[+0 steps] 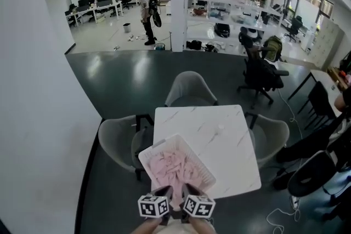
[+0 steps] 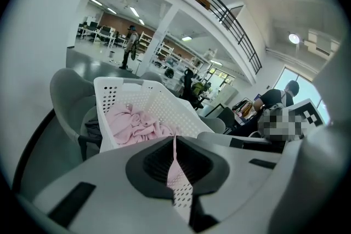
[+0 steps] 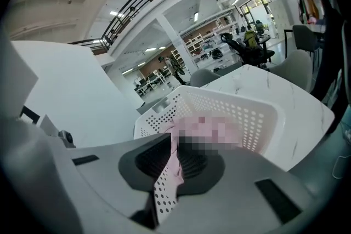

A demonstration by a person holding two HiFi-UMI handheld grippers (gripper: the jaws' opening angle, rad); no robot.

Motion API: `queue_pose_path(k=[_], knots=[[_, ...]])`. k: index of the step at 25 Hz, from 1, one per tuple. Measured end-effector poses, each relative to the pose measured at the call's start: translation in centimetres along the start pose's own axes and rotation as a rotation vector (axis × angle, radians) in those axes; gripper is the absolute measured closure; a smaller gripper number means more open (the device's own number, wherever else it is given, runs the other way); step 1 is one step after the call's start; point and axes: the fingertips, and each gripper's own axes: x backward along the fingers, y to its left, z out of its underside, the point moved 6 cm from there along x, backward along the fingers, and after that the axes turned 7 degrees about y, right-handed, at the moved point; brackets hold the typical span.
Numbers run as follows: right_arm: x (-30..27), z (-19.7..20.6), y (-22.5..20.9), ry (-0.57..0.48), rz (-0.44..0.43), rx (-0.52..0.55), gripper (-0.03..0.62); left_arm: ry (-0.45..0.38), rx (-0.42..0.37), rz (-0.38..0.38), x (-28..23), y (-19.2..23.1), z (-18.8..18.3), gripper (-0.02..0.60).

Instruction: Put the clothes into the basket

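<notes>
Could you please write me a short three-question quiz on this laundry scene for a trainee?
1. True or false: the pink clothes lie inside the white basket.
2. What do the left hand-held gripper and the right hand-held gripper clamp? A) a chair B) the basket's near wall C) nothing
3. Fill in: the basket rests on the white ___.
Key: 1 true; 2 B; 3 table.
</notes>
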Motion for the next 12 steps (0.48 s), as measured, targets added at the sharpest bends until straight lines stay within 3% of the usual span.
queue_pose_path(k=[6, 12], knots=[[1.2, 1.3, 0.3, -0.008, 0.010, 0.034, 0.556, 0.013, -0.030, 0.005, 0.4, -0.7, 1.6, 0.557], [0.7, 1.0, 0.5, -0.009, -0.029, 0.092, 0.556, -0.005, -0.070, 0.010, 0.8, -1.5, 0.9, 0.557]])
